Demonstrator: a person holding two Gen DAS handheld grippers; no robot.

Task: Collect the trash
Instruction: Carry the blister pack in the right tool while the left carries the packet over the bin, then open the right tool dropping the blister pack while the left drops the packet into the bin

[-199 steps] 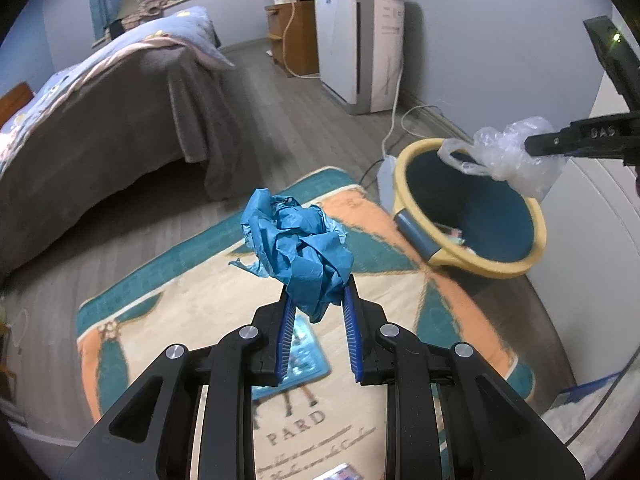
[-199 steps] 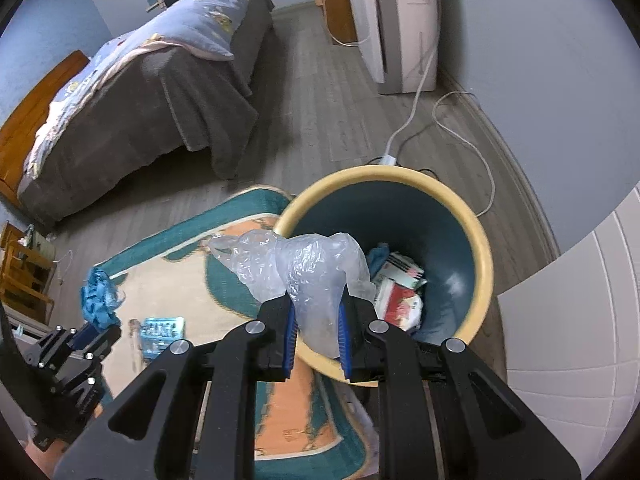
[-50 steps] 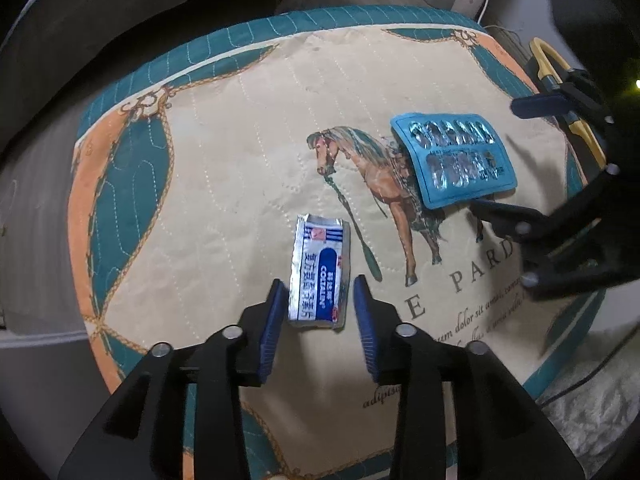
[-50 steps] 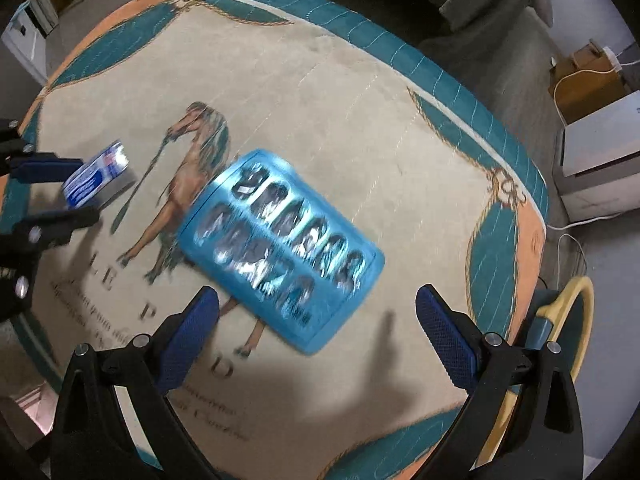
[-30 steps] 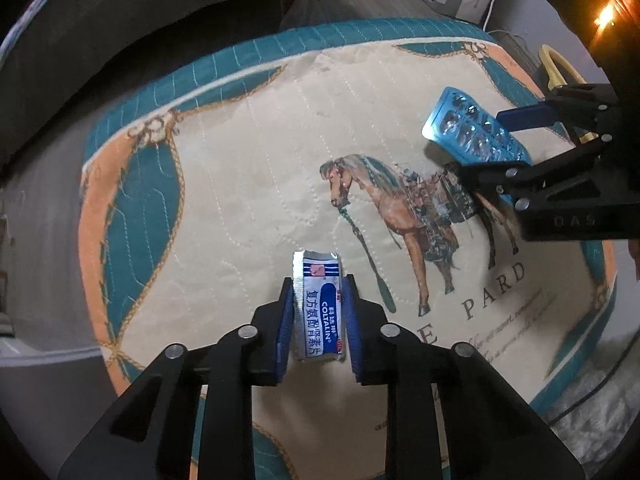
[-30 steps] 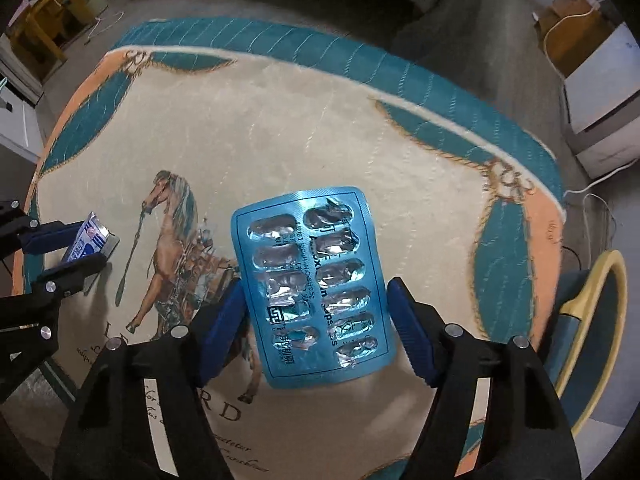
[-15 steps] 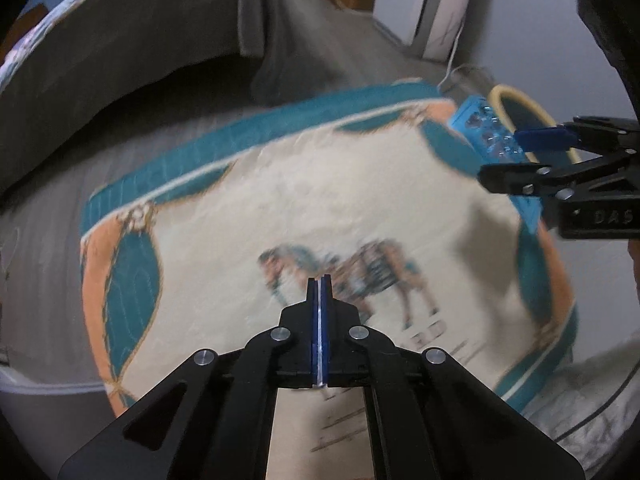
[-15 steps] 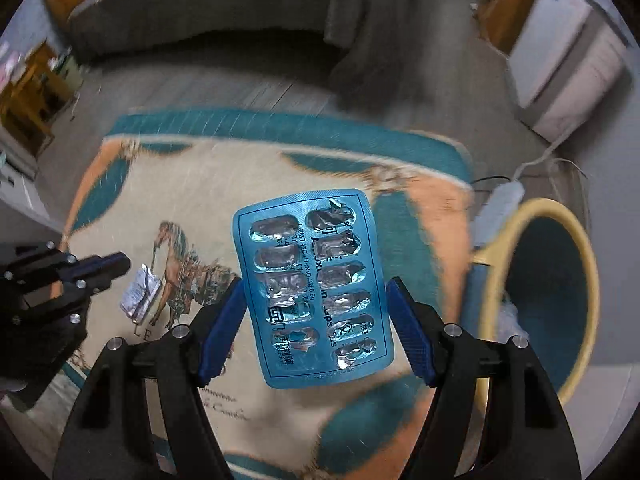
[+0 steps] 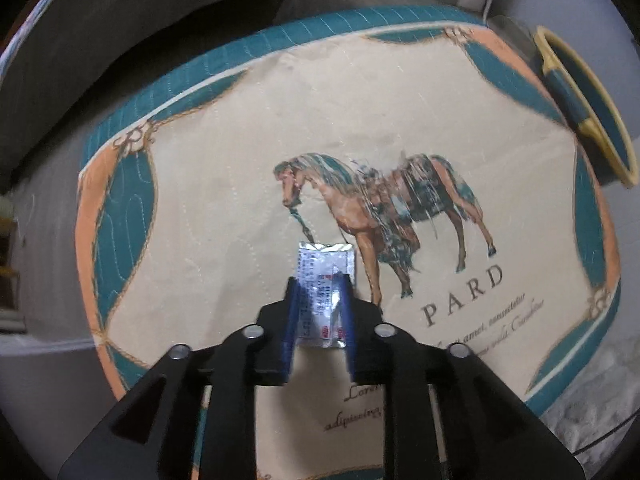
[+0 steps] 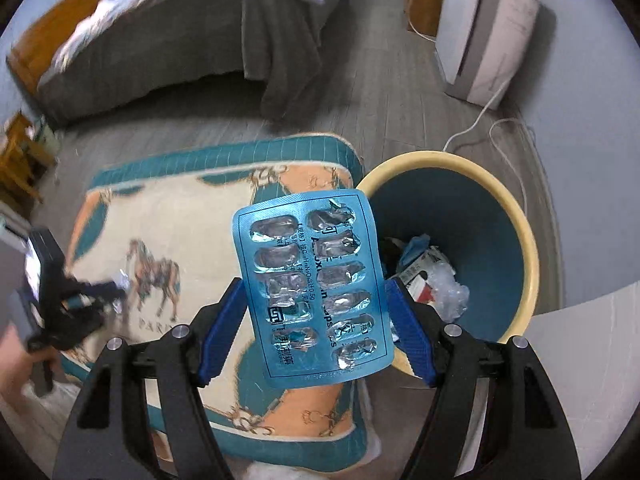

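A silver foil sachet (image 9: 326,256) lies on the horse-print rug (image 9: 240,160). My left gripper (image 9: 319,280) points down over the sachet; its jaws are opening, with the sachet's near end between the fingers. In the right wrist view the left gripper (image 10: 108,296) sits low at the left over the rug (image 10: 112,240). My right gripper (image 10: 313,284) is shut on the edges of a blue blister pack (image 10: 304,240) with emptied pockets. The pack hangs above the rug's corner, just left of the yellow-rimmed teal bin (image 10: 472,216). The bin (image 9: 580,92) holds paper and plastic trash.
A bed with a grey blanket (image 10: 160,48) stands beyond the rug. A white appliance (image 10: 488,20) and its cable (image 10: 480,120) are behind the bin. A white panel (image 10: 592,360) is at the bin's right. A person's hand (image 10: 16,368) holds the left gripper.
The right gripper has lifted the blister pack off the rug and carried it toward the bin. The left gripper closed, came up empty, and now straddles the sachet again with jaws apart.
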